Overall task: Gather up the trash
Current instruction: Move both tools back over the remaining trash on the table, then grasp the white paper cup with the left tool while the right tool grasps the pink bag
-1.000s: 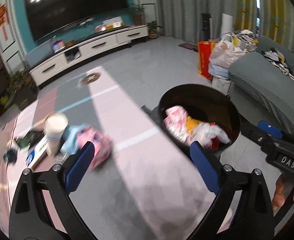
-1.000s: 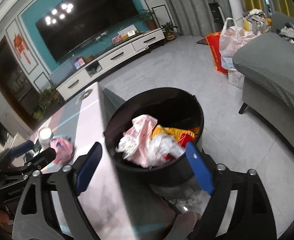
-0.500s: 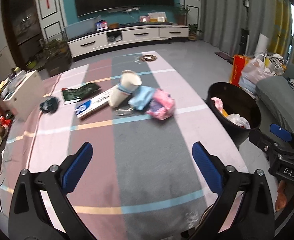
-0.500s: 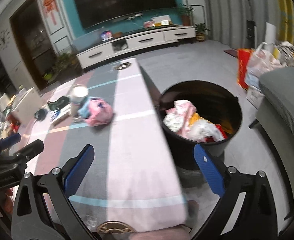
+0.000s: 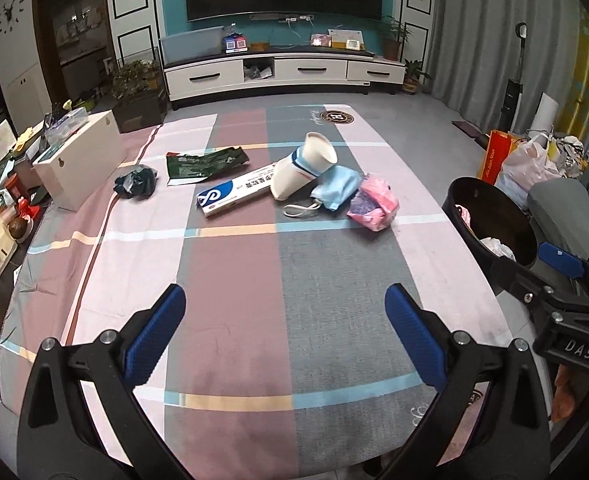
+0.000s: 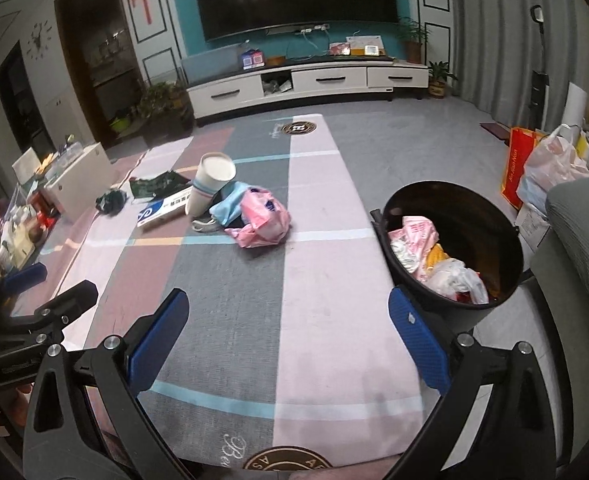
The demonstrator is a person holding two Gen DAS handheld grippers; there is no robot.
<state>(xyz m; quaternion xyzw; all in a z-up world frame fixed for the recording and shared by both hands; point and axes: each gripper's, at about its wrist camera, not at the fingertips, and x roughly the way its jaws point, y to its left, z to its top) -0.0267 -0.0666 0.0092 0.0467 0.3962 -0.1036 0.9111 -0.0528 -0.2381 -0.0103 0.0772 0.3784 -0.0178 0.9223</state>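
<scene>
Both hand-held grippers, left (image 5: 284,326) and right (image 6: 288,330), wide, empty. Approach pink bag (image 6: 262,218) low; bin (image 6: 454,252) beside bench (image 6: 322,320).

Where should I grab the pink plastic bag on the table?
Pinch the pink plastic bag across its raised, crumpled top, coming down from above on its near right side. That side looks clear; the blue cloth and paper cup crowd its far left.

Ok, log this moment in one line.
left gripper: open, empty | right gripper: open, empty | crumpled pink plastic bag: on table | round black bin: part-filled
</scene>
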